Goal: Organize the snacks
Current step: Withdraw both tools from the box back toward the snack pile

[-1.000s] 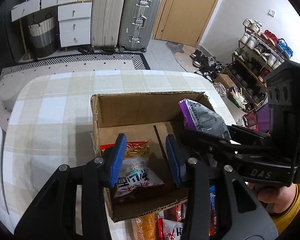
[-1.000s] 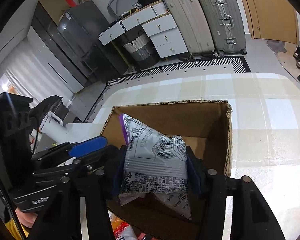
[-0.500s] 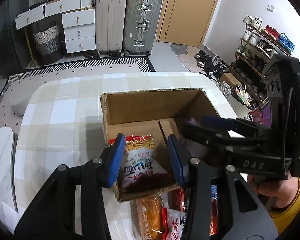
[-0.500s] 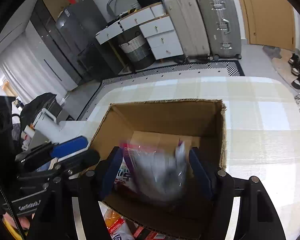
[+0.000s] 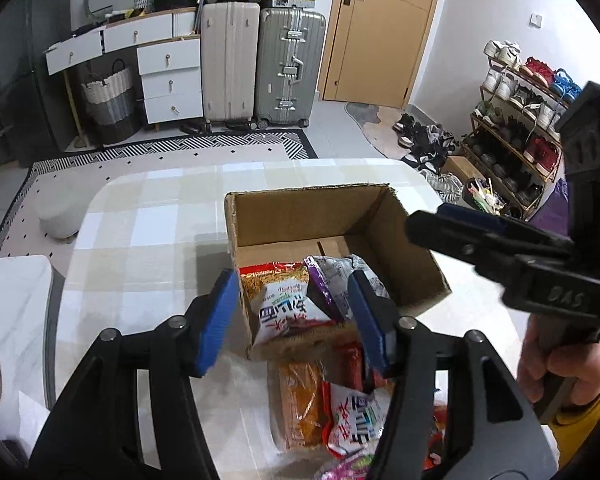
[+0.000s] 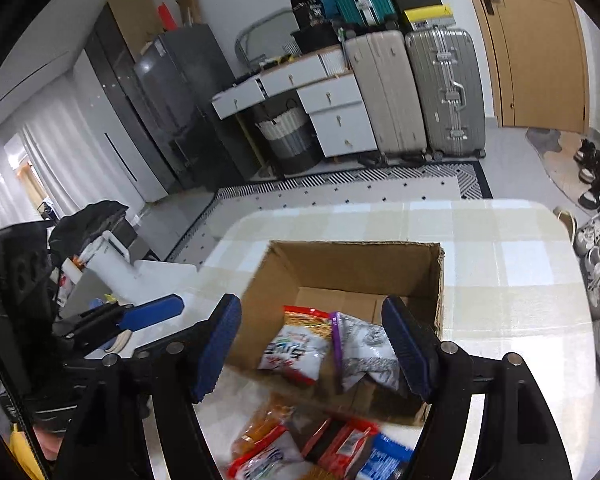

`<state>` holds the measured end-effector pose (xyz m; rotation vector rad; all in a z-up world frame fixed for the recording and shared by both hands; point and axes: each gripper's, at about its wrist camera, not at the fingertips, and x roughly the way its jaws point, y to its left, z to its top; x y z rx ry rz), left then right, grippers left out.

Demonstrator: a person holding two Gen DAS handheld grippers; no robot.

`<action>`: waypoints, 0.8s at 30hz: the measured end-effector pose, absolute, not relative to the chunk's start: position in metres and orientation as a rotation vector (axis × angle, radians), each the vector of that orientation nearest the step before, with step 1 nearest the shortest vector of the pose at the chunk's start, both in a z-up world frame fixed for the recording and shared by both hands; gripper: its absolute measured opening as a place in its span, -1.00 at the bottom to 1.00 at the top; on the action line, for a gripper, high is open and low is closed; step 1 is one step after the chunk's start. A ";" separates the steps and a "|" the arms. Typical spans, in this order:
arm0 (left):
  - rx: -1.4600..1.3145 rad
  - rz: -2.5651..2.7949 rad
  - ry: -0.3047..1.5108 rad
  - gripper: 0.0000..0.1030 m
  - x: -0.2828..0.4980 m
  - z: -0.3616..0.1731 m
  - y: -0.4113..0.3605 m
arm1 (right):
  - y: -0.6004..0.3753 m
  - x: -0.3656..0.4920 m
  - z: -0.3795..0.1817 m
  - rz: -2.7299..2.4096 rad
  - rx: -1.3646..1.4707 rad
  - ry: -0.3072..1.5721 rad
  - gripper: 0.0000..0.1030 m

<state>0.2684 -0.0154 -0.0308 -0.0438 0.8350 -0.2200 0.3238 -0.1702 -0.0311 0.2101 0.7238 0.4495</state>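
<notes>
both of my tongs hang above the near edge of the cardboard box [image 5: 332,216]: left gripper [image 5: 292,320] opening with nothing between its jaws, right gripper [image 6: 316,344] spread and empty; inside the box lie a red noodle packet [image 6: 296,344] and purple-edged silver bag [image 6: 364,350], touching; more snack packets [image 5: 332,408] sit on the checked table [image 5: 148,240] just before it

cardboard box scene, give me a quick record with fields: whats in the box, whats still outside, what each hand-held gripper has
container: open brown cardboard box on the checked tablecloth
in box: red-and-white noodle snack packet; grey packet with purple edge, beside it
outside box: pile of red, orange and blue snack packets in front of the box
left hand-held gripper: jaws opening, nothing between them
right hand-held gripper: open, nothing held
</notes>
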 end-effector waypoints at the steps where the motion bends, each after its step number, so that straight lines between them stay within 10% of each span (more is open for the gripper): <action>1: -0.044 -0.217 0.830 0.09 0.262 -0.026 -0.014 | -0.171 0.317 -0.026 0.449 0.206 0.711 0.45; 12: -0.035 -0.167 0.649 0.54 0.141 0.033 -0.003 | -0.171 0.208 0.026 0.471 0.155 0.532 0.47; 24: -0.030 -0.123 0.526 0.93 0.007 0.068 0.012 | -0.168 0.071 0.048 0.493 0.123 0.264 0.92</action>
